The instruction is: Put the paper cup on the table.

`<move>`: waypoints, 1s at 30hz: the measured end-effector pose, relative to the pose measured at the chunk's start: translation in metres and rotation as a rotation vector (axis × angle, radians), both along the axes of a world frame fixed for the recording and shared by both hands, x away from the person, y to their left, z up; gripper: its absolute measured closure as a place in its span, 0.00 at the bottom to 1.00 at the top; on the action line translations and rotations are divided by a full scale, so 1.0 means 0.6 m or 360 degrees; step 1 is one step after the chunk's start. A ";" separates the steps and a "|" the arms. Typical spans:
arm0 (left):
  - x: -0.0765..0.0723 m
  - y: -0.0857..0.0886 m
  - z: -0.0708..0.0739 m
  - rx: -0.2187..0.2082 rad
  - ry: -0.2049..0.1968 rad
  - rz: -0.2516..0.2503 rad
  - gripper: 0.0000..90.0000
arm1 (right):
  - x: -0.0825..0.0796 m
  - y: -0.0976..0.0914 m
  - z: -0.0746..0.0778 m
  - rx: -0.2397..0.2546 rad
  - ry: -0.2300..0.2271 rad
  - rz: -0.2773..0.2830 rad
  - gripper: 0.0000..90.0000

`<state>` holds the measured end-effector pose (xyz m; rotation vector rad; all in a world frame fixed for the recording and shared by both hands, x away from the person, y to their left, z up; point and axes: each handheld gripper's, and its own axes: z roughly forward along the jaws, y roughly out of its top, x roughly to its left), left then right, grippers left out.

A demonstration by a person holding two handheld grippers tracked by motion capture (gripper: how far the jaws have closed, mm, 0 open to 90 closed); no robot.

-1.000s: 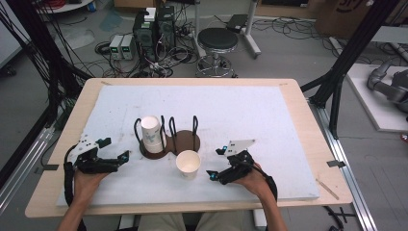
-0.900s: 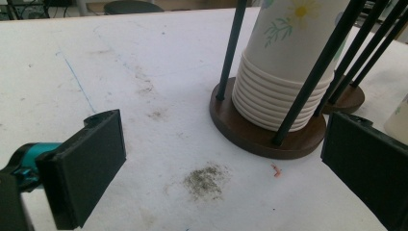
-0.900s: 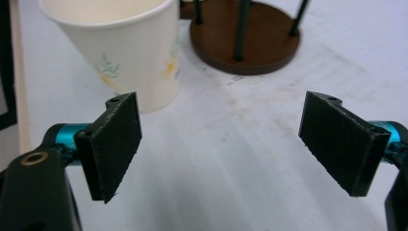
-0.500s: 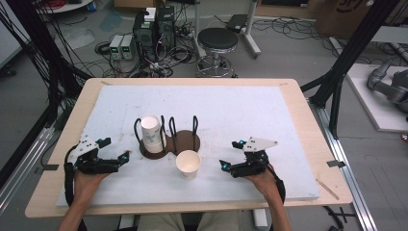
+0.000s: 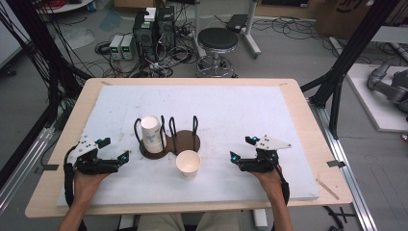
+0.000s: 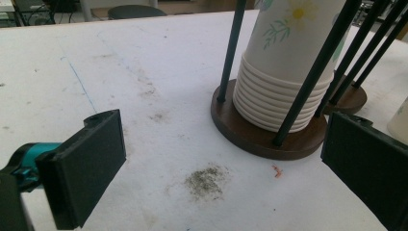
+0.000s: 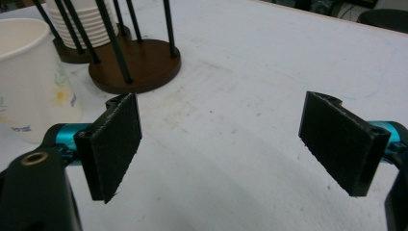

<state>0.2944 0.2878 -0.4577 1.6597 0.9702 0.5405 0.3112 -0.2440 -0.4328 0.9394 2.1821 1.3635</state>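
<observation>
A stack of upside-down flowered paper cups stands in the left bay of a dark wire cup holder; its right bay is empty. One paper cup stands upright in front of the holder. My left gripper rests left of the holder, open and empty. In the left gripper view the left gripper faces the stack on its brown base. My right gripper sits right of the single cup, open and empty. The right gripper has that cup to its left.
A white board covers the wooden table. The holder's empty round base carries thin black uprights. Beyond the table's far edge are a stool, computer boxes and cables on the floor. Black frame legs flank the table.
My right gripper has drawn to the right, away from the single cup, and stays open. The left gripper has hardly moved. The cups are where they were.
</observation>
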 end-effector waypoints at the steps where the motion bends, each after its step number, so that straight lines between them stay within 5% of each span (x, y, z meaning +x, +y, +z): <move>1: 0.000 0.000 0.000 0.0002 -0.0001 -0.0002 0.02 | 0.000 -0.003 -0.001 0.0014 0.0014 -0.0014 0.17; 14: -0.002 -0.002 0.000 0.0010 -0.0017 0.0003 0.02 | 0.002 -0.023 -0.025 -0.0006 -0.0058 -0.0221 0.17; 30: -0.006 0.003 -0.001 -0.0040 -0.0045 0.0026 0.02 | -0.002 -0.027 -0.028 0.0035 -0.0085 -0.0253 0.17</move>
